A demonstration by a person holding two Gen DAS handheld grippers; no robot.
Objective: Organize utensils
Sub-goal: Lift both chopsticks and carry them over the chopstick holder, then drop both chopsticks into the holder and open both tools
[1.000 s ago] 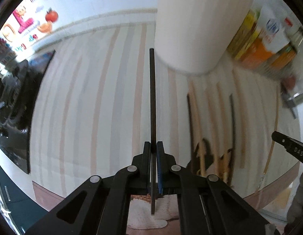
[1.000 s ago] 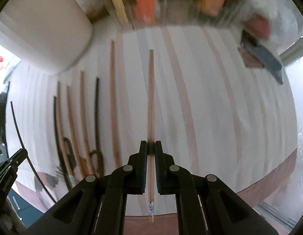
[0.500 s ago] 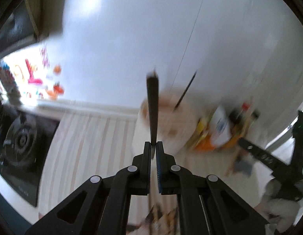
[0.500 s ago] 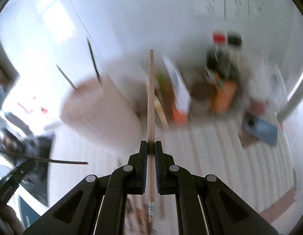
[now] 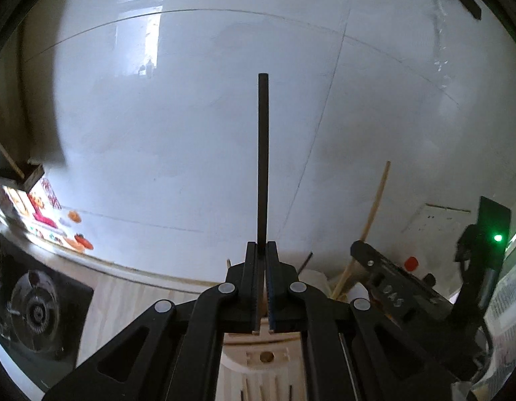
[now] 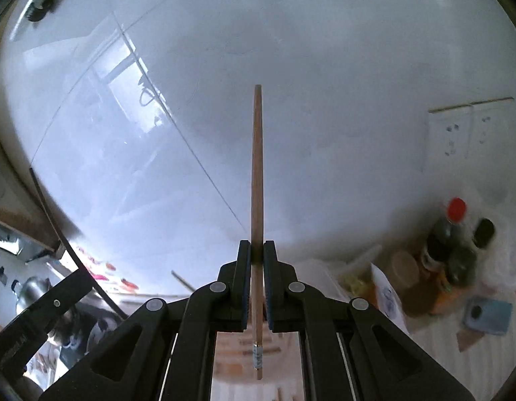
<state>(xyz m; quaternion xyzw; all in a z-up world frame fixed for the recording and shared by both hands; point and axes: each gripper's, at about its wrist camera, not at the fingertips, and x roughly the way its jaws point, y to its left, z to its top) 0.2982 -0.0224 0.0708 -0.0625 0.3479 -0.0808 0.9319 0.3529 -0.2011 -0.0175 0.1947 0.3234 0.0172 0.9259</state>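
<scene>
My left gripper [image 5: 262, 250] is shut on a black chopstick [image 5: 263, 153] that points straight up against the white wall. The pale utensil holder [image 5: 264, 357] sits right under its fingers, with a dark stick [image 5: 304, 262] leaning out of it. My right gripper [image 6: 256, 250] is shut on a wooden chopstick [image 6: 257, 173], also upright; it shows in the left wrist view [image 5: 374, 207] beside the right gripper's body [image 5: 391, 287]. The left gripper's body [image 6: 34, 320] and its black chopstick [image 6: 70, 250] show at the lower left of the right wrist view.
A gas stove [image 5: 37, 304] is at lower left. Sauce bottles [image 6: 455, 250], a carton [image 6: 388, 294] and a blue phone [image 6: 488, 314] stand at the right on the striped counter [image 5: 124, 304]. More chopsticks [image 5: 274, 391] lie below the holder. Wall sockets [image 6: 465, 133] are on the right.
Both grippers have tilted up from looking down at the counter to facing the wall, lifting their chopsticks upright and coming over the holder.
</scene>
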